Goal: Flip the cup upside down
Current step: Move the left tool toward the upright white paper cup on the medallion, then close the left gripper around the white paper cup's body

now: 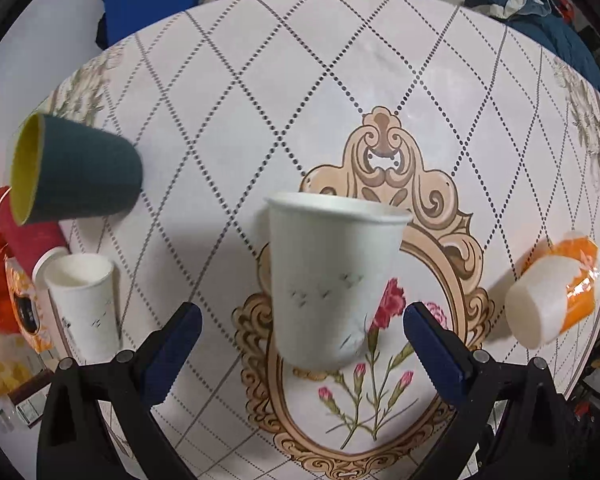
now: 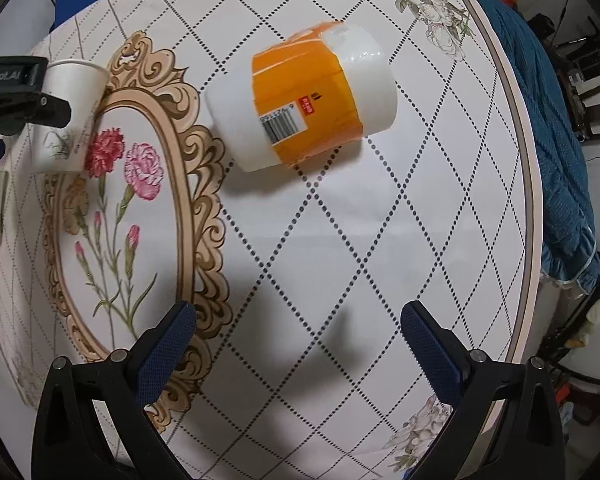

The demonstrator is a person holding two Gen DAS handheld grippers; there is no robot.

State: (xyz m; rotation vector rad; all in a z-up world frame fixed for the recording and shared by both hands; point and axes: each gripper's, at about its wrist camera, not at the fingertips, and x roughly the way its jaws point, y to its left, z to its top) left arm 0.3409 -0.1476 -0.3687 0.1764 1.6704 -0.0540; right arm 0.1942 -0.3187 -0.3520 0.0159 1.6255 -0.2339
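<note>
A white paper cup [image 1: 332,280] with small bird marks stands upright, mouth up, on the patterned tablecloth [image 1: 260,100]. My left gripper [image 1: 302,320] is open, its blue pads on either side of the cup's lower half, not touching it. The same cup shows at the far left of the right wrist view [image 2: 70,116], with the left gripper's black body beside it. My right gripper [image 2: 298,320] is open and empty above the cloth [image 2: 380,220].
A dark green cup [image 1: 76,168] lies on its side at left. A second white paper cup [image 1: 86,304] stands by a red cup [image 1: 32,236] and snack bags [image 1: 4,320]. A roll in orange wrap [image 2: 304,96] lies right of the cup. The table edge [image 2: 516,160] curves at right.
</note>
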